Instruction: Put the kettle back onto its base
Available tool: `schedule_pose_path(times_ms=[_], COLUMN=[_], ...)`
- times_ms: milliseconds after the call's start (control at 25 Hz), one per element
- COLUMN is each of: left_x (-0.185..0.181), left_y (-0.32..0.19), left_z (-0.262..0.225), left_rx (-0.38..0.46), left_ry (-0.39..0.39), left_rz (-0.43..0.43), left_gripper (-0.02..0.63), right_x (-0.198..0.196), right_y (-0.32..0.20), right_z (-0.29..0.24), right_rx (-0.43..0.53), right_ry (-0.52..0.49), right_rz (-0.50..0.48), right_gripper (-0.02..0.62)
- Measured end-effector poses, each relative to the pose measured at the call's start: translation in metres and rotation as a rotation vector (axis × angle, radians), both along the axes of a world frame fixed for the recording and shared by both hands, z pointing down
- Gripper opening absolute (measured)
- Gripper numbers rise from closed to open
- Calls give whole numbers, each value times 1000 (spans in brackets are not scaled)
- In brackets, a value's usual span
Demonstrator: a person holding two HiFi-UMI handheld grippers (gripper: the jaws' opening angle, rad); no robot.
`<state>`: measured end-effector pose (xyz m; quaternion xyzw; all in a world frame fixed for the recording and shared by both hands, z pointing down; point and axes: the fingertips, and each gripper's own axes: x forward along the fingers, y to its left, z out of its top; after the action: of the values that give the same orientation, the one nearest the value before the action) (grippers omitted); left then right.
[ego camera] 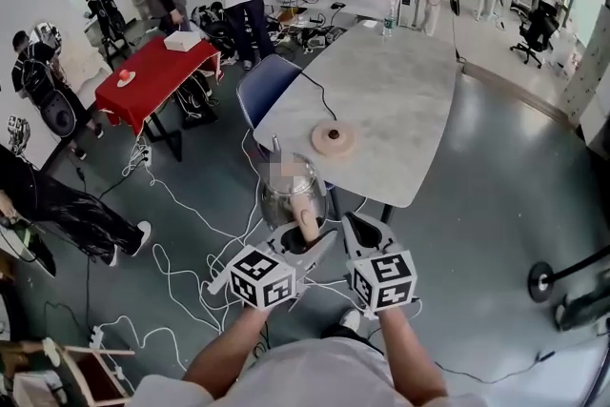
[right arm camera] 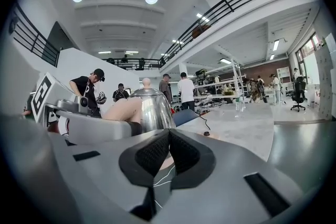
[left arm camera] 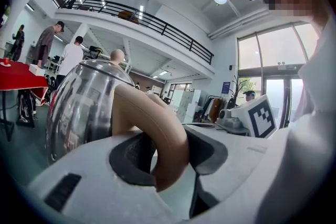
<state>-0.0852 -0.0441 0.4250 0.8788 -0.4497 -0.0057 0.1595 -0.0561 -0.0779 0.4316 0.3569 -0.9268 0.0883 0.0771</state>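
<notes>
A shiny steel kettle [ego camera: 289, 189] with a tan handle [ego camera: 307, 225] hangs in the air just short of the near edge of the grey table [ego camera: 400, 110]. My left gripper [ego camera: 311, 240] is shut on that handle; in the left gripper view the black pads [left arm camera: 131, 157] clamp the handle [left arm camera: 165, 139], with the kettle body [left arm camera: 84, 107] ahead of them. The round tan base [ego camera: 333, 139] lies on the table beyond the kettle, its cord trailing away. My right gripper [ego camera: 367, 238] is beside the left one, shut with nothing in it [right arm camera: 169, 152]. From there the kettle [right arm camera: 149, 107] shows ahead to the left.
A blue chair [ego camera: 262, 86] stands at the table's left edge, close to the kettle. White cables [ego camera: 181, 205] cross the floor below. A red table [ego camera: 157, 71] and several people are further left and behind. A bottle [ego camera: 388, 24] stands at the table's far end.
</notes>
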Motion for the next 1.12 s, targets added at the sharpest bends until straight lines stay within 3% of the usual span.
schedule_pose_path(times_ms=[680, 1120], left_x=[43, 39], left_y=[-95, -130], left_z=[8, 17], left_rx=[-21, -31], left_ry=[-14, -20], left_rz=[-39, -21], left_gripper=[155, 155], right_x=[42, 40], right_y=[-93, -122], right_z=[3, 19], right_rx=[0, -19], right_ry=[-22, -2], right_rz=[-42, -35], right_gripper=[5, 5])
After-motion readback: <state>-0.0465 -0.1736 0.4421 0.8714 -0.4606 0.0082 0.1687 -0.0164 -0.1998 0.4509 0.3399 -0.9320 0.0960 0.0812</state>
